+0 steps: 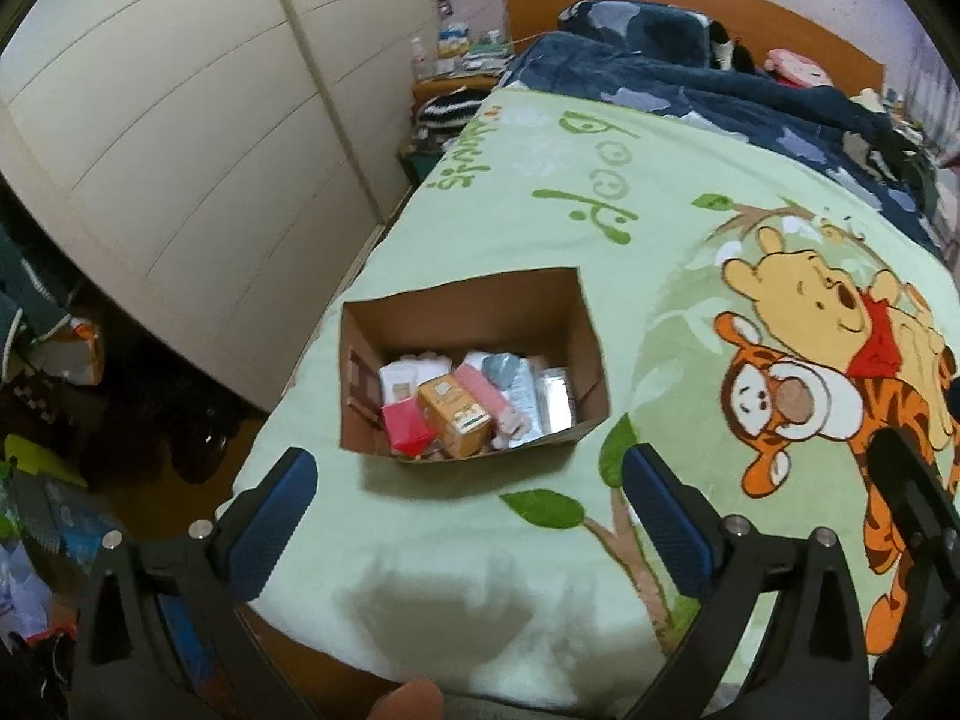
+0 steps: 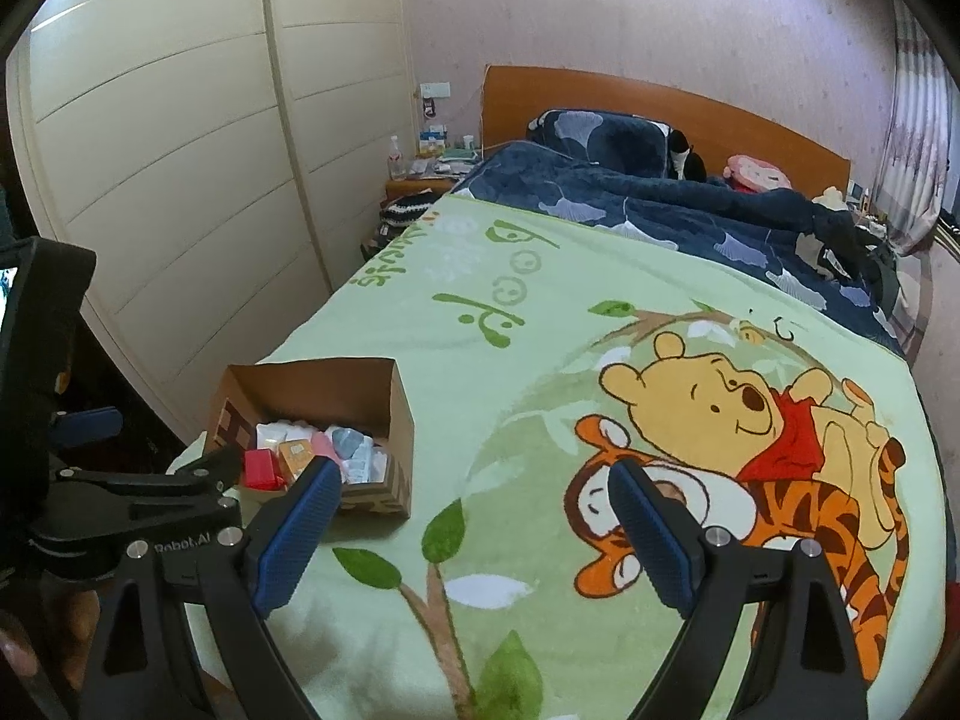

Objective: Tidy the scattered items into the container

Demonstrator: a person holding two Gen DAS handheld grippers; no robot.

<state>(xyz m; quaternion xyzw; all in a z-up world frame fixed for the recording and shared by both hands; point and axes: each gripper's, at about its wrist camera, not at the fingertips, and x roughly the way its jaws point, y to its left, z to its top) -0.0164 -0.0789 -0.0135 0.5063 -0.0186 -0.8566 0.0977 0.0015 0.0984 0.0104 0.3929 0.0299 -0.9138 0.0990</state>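
Note:
A brown cardboard box (image 1: 558, 324) sits on the green cartoon blanket (image 1: 468, 228) near the bed's left edge. It holds several small items, among them a red box (image 1: 405, 426), an orange carton (image 1: 456, 414) and a pink packet (image 1: 489, 396). My left gripper (image 1: 468, 492) is open and empty, just in front of the box. In the right wrist view the box (image 2: 399, 414) is at the left, and my right gripper (image 2: 474, 492) is open and empty above the blanket (image 2: 540, 300), to the box's right. The left gripper (image 2: 150, 492) shows at the left there.
A cream wardrobe (image 1: 180, 138) stands to the left across a narrow gap. A dark blue quilt (image 1: 690, 78) lies bunched by the wooden headboard (image 1: 780, 18). A cluttered bedside table (image 1: 450, 66) stands at the back. Clutter covers the floor (image 1: 48, 480) at the left.

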